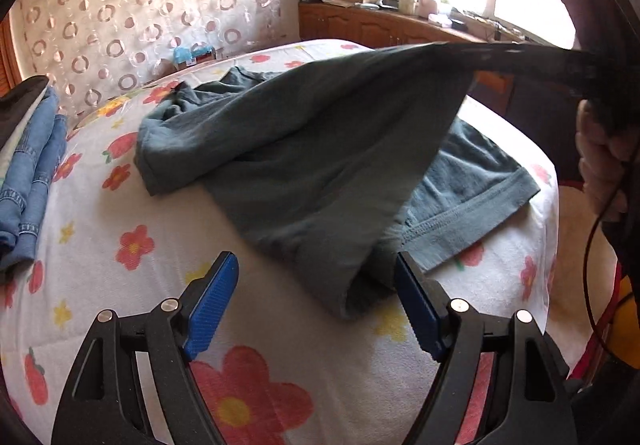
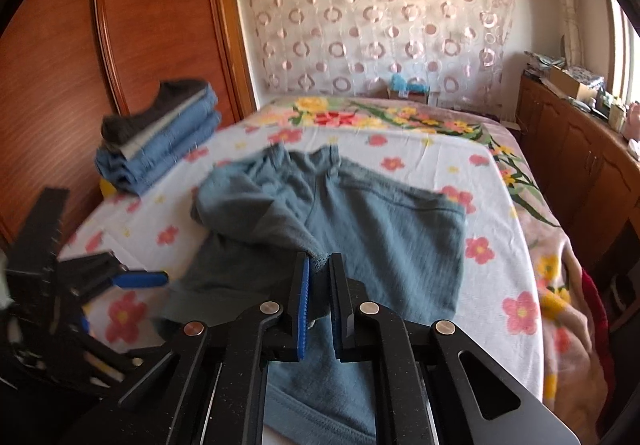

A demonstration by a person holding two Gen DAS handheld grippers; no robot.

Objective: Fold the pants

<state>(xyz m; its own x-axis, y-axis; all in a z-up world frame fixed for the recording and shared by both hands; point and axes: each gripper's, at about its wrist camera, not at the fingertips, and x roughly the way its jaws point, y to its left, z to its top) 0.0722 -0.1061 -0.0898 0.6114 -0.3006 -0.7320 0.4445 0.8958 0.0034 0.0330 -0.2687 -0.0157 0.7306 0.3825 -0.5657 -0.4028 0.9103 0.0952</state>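
The grey-green pants (image 1: 304, 149) lie on the flowered bedspread (image 1: 132, 277). My left gripper (image 1: 316, 305) is open and empty, its blue pads on either side of a folded corner of the pants near the bed's front. My right gripper (image 2: 320, 277) is shut on an edge of the pants (image 2: 384, 229) and holds it lifted above the rest. In the left wrist view that lifted cloth stretches up to the right toward the hand (image 1: 600, 161). The left gripper also shows at the left of the right wrist view (image 2: 136, 279).
A stack of folded blue jeans with a dark garment on top (image 2: 160, 137) sits at the bed's left edge (image 1: 32, 165). A wooden wardrobe (image 2: 120, 25) stands behind it. A wooden cabinet with clutter (image 2: 580, 133) runs along the right under the window.
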